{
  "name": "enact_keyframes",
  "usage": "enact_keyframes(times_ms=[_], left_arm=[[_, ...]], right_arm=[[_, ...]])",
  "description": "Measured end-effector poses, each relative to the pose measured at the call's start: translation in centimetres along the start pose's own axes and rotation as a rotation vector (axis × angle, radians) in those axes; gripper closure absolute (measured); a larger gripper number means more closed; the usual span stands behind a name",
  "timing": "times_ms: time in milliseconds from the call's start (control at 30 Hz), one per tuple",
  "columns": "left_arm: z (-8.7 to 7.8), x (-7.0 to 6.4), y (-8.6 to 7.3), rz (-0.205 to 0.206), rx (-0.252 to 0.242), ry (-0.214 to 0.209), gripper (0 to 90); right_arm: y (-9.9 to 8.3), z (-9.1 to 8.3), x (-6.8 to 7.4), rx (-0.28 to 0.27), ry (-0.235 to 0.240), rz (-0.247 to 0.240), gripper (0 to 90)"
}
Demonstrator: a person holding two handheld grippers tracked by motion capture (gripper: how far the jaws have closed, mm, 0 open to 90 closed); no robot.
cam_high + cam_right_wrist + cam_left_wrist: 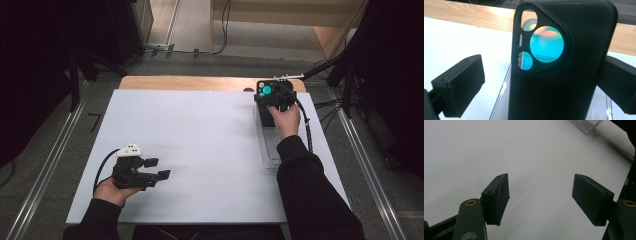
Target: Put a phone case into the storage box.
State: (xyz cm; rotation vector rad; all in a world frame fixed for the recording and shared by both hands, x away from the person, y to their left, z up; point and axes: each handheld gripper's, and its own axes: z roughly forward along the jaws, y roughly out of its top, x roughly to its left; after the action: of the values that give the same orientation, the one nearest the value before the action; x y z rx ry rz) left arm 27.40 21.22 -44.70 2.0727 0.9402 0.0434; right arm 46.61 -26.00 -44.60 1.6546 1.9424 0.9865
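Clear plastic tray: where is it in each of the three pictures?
High view: tray at the table's right side.
Left gripper view: tray in the top right corner.
Right gripper view: tray at the bottom, behind the black phone case.
Shared landmark: the white sheet.

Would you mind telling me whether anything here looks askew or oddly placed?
Nothing looks damaged or spilled. The black phone case stands upright between the right tongs, above the clear plastic tray; whether they grip it is unclear. The left tongs are open.
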Motion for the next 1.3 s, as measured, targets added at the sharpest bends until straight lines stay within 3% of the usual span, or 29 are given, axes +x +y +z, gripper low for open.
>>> enact_keyframes(times_ms=[367,533,700,933,1200,1300], left_arm=[[-0.1,0.0,0.0,-0.002,0.003,-0.002,30.2],[-0.2,0.0,0.0,0.007,0.004,-0.004,30.2],[-0.2,0.0,0.2,0.009,-0.006,-0.011,30.2],[-0.2,0.3,0.3,0.004,-0.005,-0.015,30.2],[-0.4,0.6,0.4,0.002,-0.008,-0.020,30.2],[-0.4,0.6,0.4,0.009,-0.004,-0.023,30.2]], right_arm=[[0.3,-3.0,0.9,-0.027,0.033,0.011,0.0],[0.3,-4.4,2.0,-0.020,0.071,-0.032,0.0],[-0.1,-5.7,3.4,-0.016,0.152,-0.060,0.0],[-0.6,-6.3,5.3,0.004,0.229,-0.097,0.0],[-2.1,-6.2,8.0,0.078,0.350,-0.162,0.0],[-2.6,-6.6,8.6,0.083,0.363,-0.170,11.7]])
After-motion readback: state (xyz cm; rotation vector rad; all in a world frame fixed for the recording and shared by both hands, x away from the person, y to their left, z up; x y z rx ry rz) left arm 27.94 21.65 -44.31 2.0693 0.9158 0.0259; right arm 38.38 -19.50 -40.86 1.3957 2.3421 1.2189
